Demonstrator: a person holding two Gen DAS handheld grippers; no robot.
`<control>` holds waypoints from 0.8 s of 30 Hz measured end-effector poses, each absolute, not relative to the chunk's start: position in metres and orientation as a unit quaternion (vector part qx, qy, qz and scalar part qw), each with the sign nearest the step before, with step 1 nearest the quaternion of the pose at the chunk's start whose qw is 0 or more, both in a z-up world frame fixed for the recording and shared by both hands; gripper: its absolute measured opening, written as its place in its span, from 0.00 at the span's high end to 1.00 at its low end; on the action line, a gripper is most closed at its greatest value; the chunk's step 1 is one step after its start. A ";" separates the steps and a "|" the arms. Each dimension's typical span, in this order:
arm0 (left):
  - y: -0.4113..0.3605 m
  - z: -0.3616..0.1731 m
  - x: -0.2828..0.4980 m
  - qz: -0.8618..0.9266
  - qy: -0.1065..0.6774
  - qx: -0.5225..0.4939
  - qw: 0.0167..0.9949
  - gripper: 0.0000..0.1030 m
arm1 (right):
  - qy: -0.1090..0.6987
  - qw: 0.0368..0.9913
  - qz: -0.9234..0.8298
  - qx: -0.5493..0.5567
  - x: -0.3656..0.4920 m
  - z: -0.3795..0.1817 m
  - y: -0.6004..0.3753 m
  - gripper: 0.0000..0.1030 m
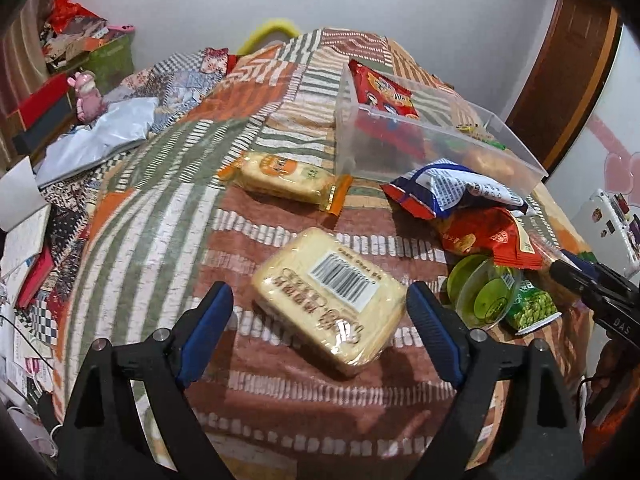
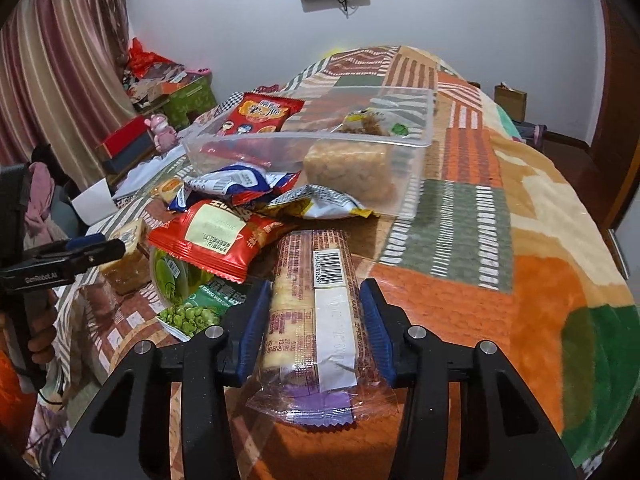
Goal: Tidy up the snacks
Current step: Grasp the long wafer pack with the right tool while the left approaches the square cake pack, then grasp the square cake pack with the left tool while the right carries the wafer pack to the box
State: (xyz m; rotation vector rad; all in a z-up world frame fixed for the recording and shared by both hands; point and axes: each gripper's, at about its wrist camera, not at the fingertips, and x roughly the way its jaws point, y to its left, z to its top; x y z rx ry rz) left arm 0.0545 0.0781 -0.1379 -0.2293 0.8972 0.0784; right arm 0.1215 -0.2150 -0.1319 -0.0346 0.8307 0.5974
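In the left wrist view my left gripper [image 1: 320, 308] is open, its blue pads either side of a pale wrapped cake pack with a barcode [image 1: 328, 296] lying on the blanket. In the right wrist view my right gripper [image 2: 316, 320] is shut on a long biscuit pack with a barcode [image 2: 316, 312]. A clear plastic bin [image 2: 412, 148] stands ahead, holding a red snack bag [image 2: 256, 114] and a crispy block [image 2: 348, 172]. The bin also shows in the left wrist view [image 1: 516, 148].
Loose snacks lie between the grippers: a red packet [image 2: 212, 236], a blue-white bag [image 2: 236, 182], a green pea bag [image 2: 196, 312], a green cup [image 1: 480, 292], an orange cracker pack [image 1: 288, 176]. Books and boxes clutter the left side [image 1: 28, 240].
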 end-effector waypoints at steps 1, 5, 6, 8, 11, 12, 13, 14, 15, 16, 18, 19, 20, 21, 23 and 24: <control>0.076 -0.140 0.058 0.031 0.436 -0.114 0.892 0.14 | 0.396 0.873 0.285 -0.016 0.121 -0.131 -0.217 0.58; 0.066 -0.142 0.071 0.036 0.436 -0.102 0.893 0.13 | 0.389 0.878 0.279 -0.009 0.120 -0.125 -0.224 0.58; 0.064 -0.143 0.074 0.036 0.436 -0.102 0.894 0.14 | 0.387 0.879 0.278 -0.007 0.120 -0.124 -0.226 0.58; 0.060 -0.146 0.081 0.039 0.436 -0.098 0.894 0.14 | 0.383 0.882 0.275 -0.004 0.121 -0.121 -0.229 0.58; 0.055 -0.150 0.084 0.049 0.434 -0.074 0.897 0.26 | 0.379 0.884 0.273 0.003 0.121 -0.118 -0.233 0.58; 0.053 -0.152 0.085 0.048 0.435 -0.070 0.896 0.28 | 0.378 0.885 0.273 0.003 0.121 -0.117 -0.233 0.58; 0.053 -0.154 0.084 0.049 0.432 -0.072 0.897 0.29 | 0.377 0.885 0.272 0.004 0.121 -0.117 -0.233 0.58; 0.053 -0.153 0.083 0.050 0.430 -0.072 0.898 0.31 | 0.376 0.886 0.272 0.004 0.121 -0.117 -0.233 0.58; 0.053 -0.153 0.080 0.051 0.427 -0.070 0.900 0.34 | 0.375 0.886 0.272 0.005 0.122 -0.117 -0.233 0.58; 0.052 -0.152 0.078 0.053 0.425 -0.068 0.901 0.38 | 0.375 0.886 0.272 0.007 0.122 -0.116 -0.233 0.58; 0.053 -0.150 0.074 0.055 0.422 -0.068 0.902 0.41 | 0.373 0.887 0.272 0.008 0.122 -0.115 -0.233 0.58; 0.055 -0.149 0.073 0.054 0.421 -0.071 0.903 0.42 | 0.371 0.888 0.272 0.009 0.122 -0.114 -0.233 0.58; 0.056 -0.148 0.071 0.054 0.420 -0.075 0.903 0.42 | 0.369 0.889 0.272 0.010 0.121 -0.113 -0.234 0.58; 0.058 -0.146 0.069 0.055 0.417 -0.080 0.904 0.43 | 0.367 0.890 0.272 0.010 0.121 -0.111 -0.234 0.58; 0.060 -0.141 0.066 0.057 0.410 -0.083 0.906 0.47 | 0.359 0.893 0.271 0.009 0.118 -0.106 -0.235 0.58; 0.061 -0.137 0.064 0.058 0.405 -0.083 0.909 0.47 | 0.355 0.895 0.271 0.008 0.117 -0.102 -0.235 0.58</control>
